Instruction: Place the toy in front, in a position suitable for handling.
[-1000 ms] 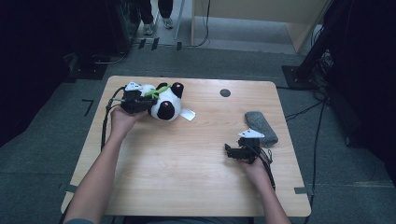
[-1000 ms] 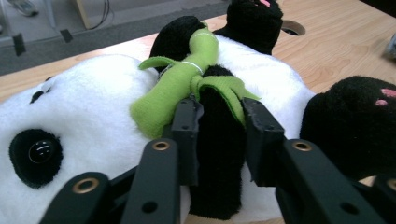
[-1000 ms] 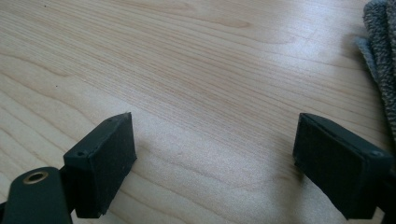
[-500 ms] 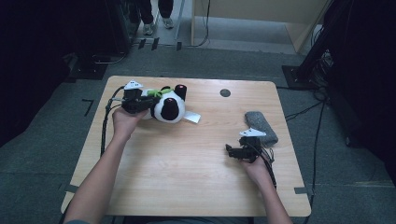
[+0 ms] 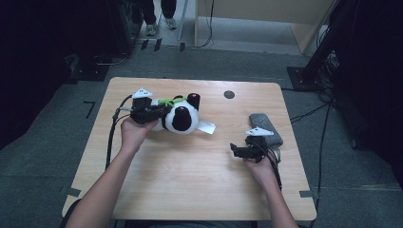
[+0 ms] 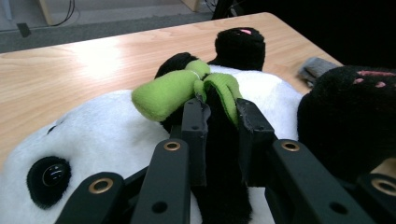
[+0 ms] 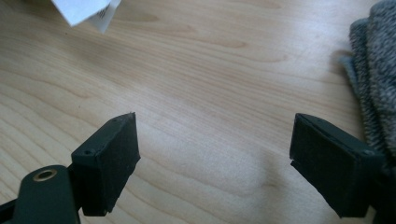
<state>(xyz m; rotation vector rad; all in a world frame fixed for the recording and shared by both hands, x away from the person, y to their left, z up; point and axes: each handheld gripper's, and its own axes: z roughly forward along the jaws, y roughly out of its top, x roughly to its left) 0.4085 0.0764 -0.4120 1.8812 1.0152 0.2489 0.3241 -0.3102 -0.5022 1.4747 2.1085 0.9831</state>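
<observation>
panda plush [image 5: 180, 118] is pinched at its black arm by the left gripper [image 6: 222, 116], mid-carry; next, set it down near the grey cloth [image 5: 266, 127]. right gripper [image 7: 212, 158] gapes, holding nothing.

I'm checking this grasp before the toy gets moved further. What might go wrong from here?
1. The left gripper pinches only a narrow black fold of the panda plush beside its green leaf; the soft fabric may slip out.
2. The plush's white tag trails on the table and could drag or catch.
3. The right gripper is open over bare wood beside the grey cloth, so nothing supports the plush's far side.
</observation>
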